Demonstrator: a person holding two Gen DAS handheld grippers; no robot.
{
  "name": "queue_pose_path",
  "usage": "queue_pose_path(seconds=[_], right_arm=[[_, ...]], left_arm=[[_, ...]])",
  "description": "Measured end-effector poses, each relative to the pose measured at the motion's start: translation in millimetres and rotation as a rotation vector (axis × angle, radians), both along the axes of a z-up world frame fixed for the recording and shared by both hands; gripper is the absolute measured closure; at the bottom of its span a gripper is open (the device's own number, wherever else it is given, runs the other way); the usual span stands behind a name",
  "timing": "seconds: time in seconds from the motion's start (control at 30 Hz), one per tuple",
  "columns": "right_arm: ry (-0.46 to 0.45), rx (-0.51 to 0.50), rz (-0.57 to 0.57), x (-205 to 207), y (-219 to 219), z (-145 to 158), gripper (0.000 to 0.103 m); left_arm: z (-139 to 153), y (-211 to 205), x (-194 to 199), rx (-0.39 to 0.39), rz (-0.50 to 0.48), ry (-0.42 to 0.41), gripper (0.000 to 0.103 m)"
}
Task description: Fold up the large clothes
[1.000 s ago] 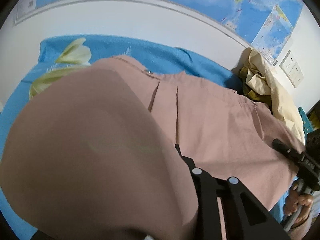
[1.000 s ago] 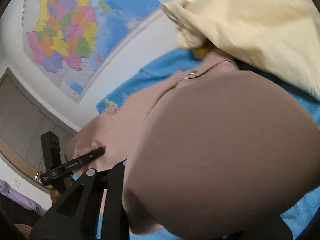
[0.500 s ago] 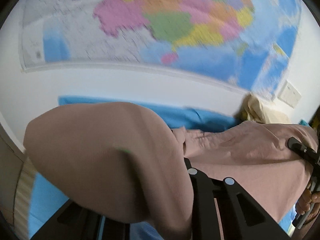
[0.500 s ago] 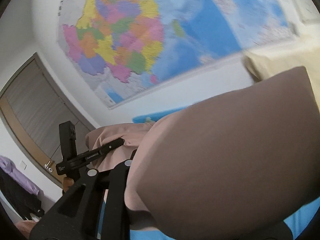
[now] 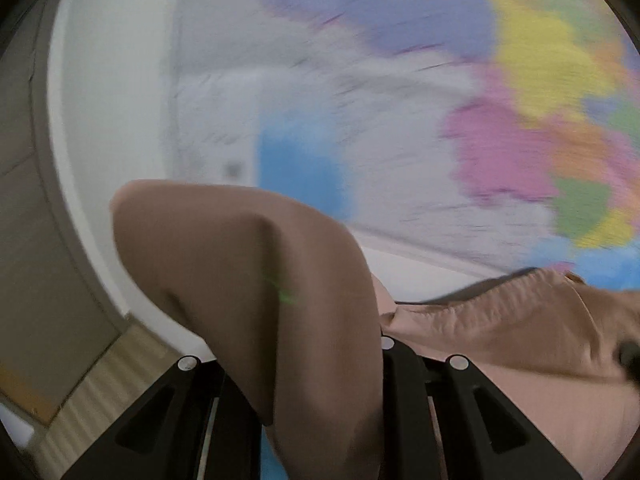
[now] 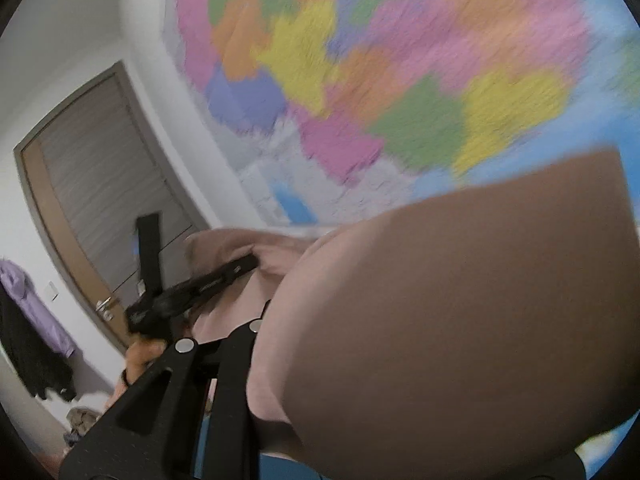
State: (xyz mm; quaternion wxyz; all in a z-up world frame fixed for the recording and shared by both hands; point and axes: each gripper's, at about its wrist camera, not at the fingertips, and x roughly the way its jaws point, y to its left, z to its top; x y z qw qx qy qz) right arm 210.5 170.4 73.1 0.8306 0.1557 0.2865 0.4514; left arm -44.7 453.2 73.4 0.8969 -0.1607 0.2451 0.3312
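Garment (image 5: pixel 280 300) clamped by both grippers, map (image 6: pixel 360 80) behind.

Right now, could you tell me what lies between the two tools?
The pink garment spans between them: the right wrist view shows it running from the left tool to the right tool.

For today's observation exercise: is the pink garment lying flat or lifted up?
Lifted. The pink garment bulges over the left gripper and right gripper, spanning between them before the wall map.
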Motion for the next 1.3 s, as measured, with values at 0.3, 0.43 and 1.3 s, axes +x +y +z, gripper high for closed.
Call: queue_pose_path(seconds=[0.3,0.43,1.3], right_arm=[[0.361,-0.107,0.147,-9,15,-132,0.053],[0.378,-0.075,0.105,-8,-32,-124,0.035],[0.335,-0.223,-0.042,29,-49,-109,0.060]], left_arm=[[-133,64,-33,-0.250,0.059,0.160,0.068],[-136,70,-52,-0.325,0.032,0.130,0.054],[-80,-57,-79,-0.030,-0.007,0.163,0.032]])
